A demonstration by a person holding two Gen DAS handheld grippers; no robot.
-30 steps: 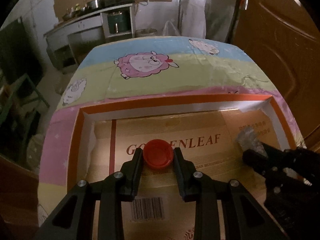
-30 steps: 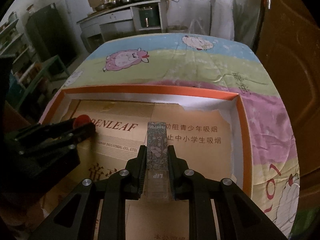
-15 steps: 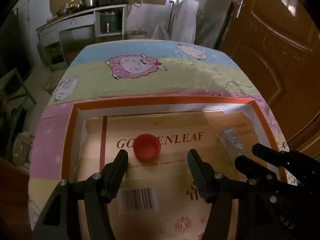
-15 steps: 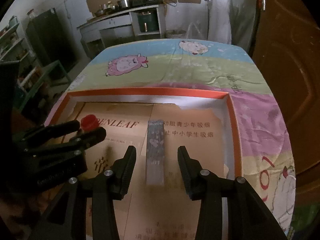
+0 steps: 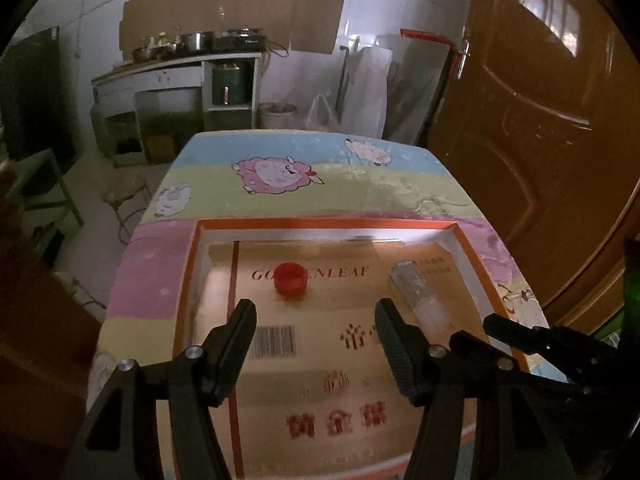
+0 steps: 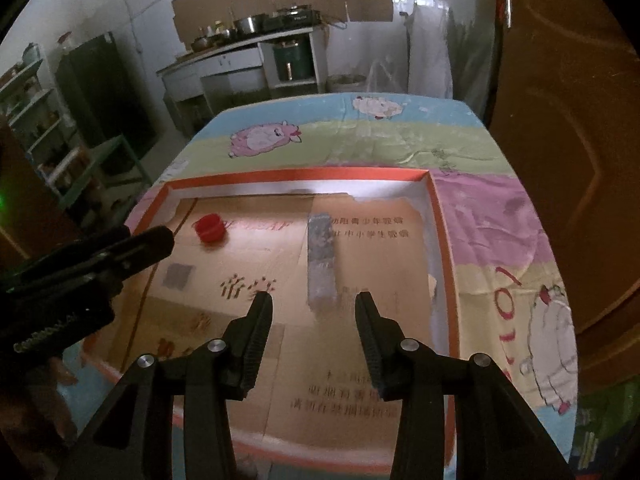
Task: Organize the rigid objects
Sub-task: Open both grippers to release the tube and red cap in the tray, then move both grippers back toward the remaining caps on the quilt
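L gripper [image 5: 316, 318] jaws wide apart, empty; red bottle cap [image 5: 290, 278] lies just ahead. R gripper [image 6: 314, 314] also apart, w/ clear lip-gloss box [image 6: 321, 258] ahead, long axis along its fingers.

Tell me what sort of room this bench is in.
Probably a home kitchen or utility room: a counter with pots and a stove stands at the back wall, a wooden door on the right, and a cartoon-sheep cloth covers the table.

You get dim, warm-tinted frames with black fisheye corners, bowed edges, blurred printing on the cardboard [image 5: 320, 392] at bottom center, and brighter white walls at the top.
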